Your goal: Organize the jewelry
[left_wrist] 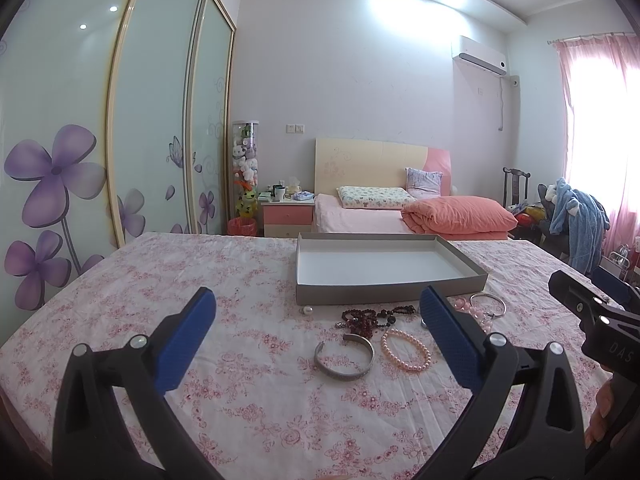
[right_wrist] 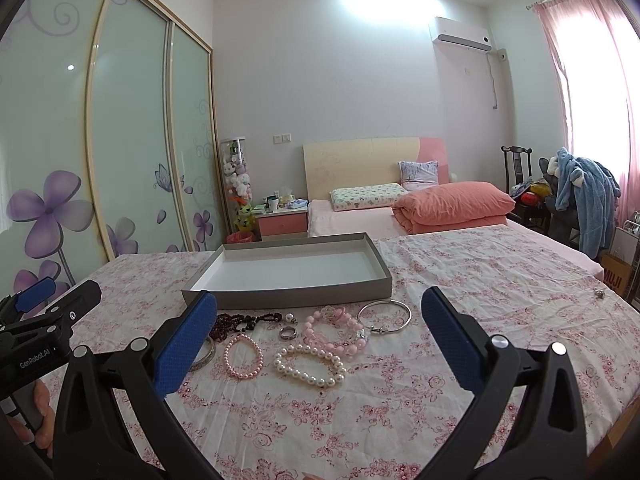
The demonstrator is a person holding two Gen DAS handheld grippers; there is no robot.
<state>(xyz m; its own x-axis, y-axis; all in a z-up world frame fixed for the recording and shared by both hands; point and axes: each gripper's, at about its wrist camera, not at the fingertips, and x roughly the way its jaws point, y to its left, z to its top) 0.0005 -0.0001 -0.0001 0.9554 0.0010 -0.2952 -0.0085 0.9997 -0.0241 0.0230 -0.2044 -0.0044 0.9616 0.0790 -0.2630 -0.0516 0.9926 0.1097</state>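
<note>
Both hand-held grippers, left (left_wrist: 318,306) and right (right_wrist: 319,306), gape unladen before the tray (right_wrist: 288,298); only the right view shows the white pearl bracelet (right_wrist: 310,366).

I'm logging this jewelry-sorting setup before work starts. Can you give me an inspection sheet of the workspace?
Surface: floral tablecloth, wrinkled.
Job's things: grey tray empty; white pearl bracelet, pink pearl bracelet, silver bangle, silver cuff, dark bead strand, ring loose in front of it.
Clutter: small object near the right edge.
Grippers: left hand-held gripper and right hand-held gripper open, holding nothing.
Cables: nothing seen.
Surroundings: bed, wardrobe.
</note>
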